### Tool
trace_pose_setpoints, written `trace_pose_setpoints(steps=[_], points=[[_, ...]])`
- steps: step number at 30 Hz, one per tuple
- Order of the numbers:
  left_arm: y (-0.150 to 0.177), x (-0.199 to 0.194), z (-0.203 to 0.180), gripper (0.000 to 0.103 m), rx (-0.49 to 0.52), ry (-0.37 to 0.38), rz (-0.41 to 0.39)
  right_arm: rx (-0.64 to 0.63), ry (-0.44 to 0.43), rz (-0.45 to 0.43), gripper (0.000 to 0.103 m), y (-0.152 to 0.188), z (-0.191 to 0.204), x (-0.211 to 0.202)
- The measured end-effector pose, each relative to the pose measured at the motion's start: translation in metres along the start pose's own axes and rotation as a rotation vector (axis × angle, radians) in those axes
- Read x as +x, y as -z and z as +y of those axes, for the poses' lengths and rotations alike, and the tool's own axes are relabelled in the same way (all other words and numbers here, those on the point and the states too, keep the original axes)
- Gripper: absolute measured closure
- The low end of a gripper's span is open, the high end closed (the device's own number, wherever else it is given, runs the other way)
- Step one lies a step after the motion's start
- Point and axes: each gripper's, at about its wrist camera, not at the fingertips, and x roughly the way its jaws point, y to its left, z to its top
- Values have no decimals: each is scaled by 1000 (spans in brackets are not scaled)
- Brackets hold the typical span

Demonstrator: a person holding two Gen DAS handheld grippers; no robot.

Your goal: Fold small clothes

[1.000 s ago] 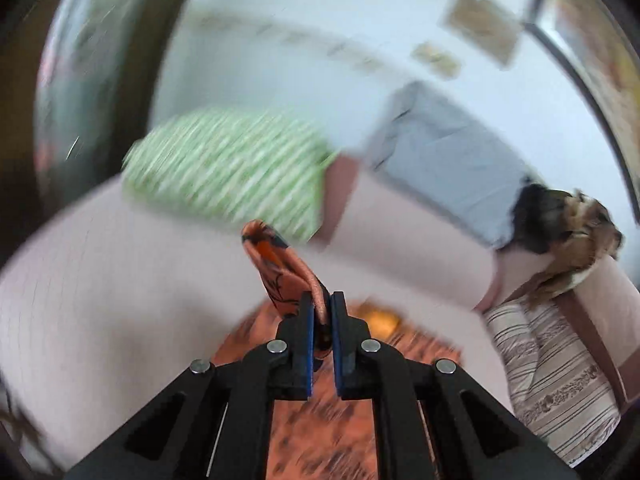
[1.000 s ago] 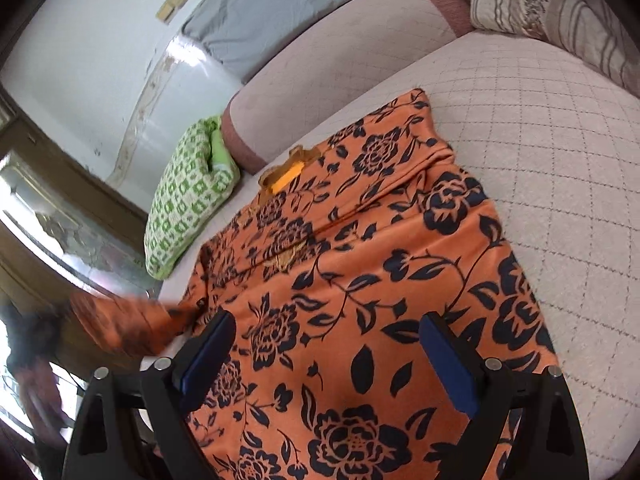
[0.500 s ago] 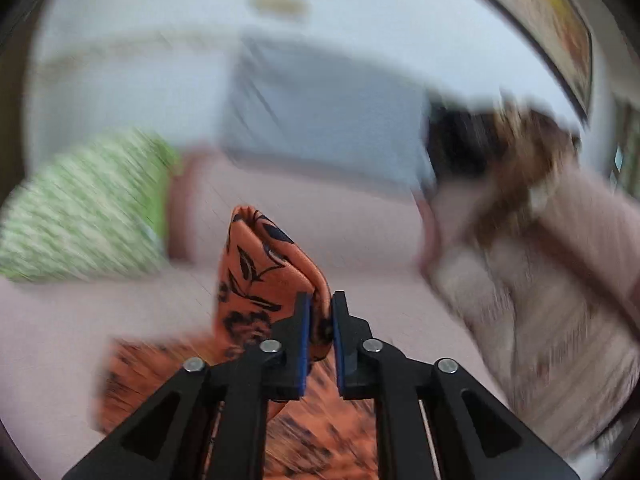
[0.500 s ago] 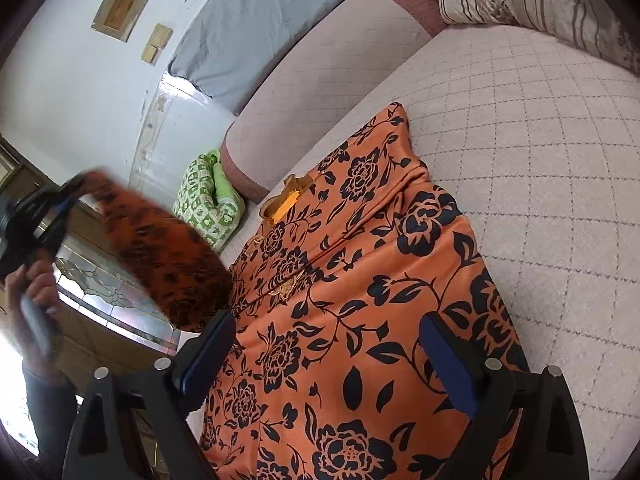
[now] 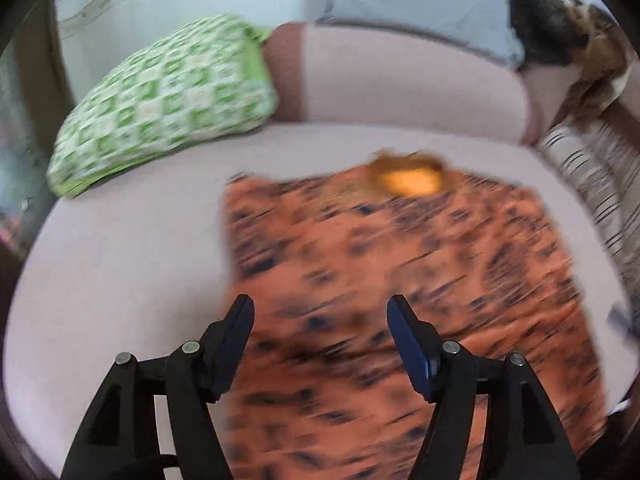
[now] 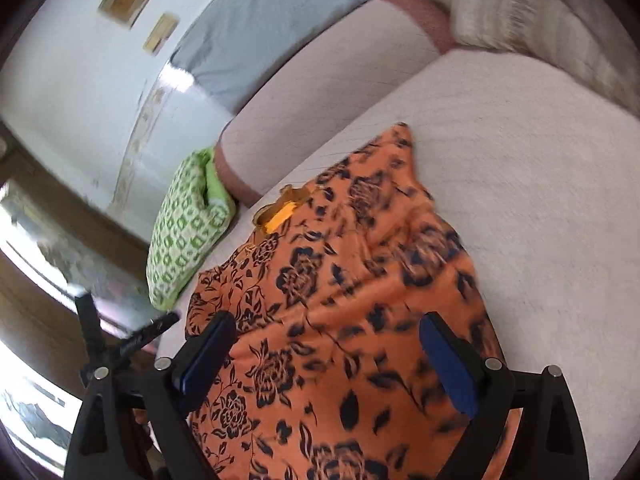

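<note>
On the pale quilted sofa seat (image 6: 520, 184) the orange floral garment (image 6: 340, 320) lies spread, its yellow-lined neckline toward the backrest and the green checked cushion (image 5: 168, 96) well apart at the far left. Risk from here — the side just folded inward may spring back or lie crooked, since the left gripper (image 5: 320, 320) has just been opening and nothing is between its jaws now; loose, slippery cloth on a soft seat can creep when touched. A second risk: a low, hasty approach could snag the top layer and drag both layers together. The left gripper hangs spread above the garment's near left edge. The right gripper (image 6: 324, 344) is also spread wide and empty — the garment's lower middle lies beneath it.
</note>
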Motion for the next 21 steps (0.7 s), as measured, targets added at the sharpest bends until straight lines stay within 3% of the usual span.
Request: trace_pose_setpoints(steps=[2,6,9,11,13,14,17,19,21], points=[[17,10,13,34,52,-44,15,-30,-25,42,8,-28,10,26],[41,29,11,34,161,-68,18,-130,41,126,9,-75,28,96],[43,42,12,34,178,-92,4,-197,187,227,15,-93,26,159],[39,49,19,34,138,-80,6,-212,269,279,42,-92,20,183],[36,52,23,35,115,-70,1,-254,319,303,55,-85,23,194],[34,55,23,38,113,-73,2,-278,328,302,71,-83,26,194],[28,59,22,51,93,-69,7,-307,348,326,79,-79,30,194],[24,66,30,76,40,-98,14,-316,353,337,86,-80,32,195],[19,68,45,92,-71,-96,24,-324,349,348,92,-81,36,195]])
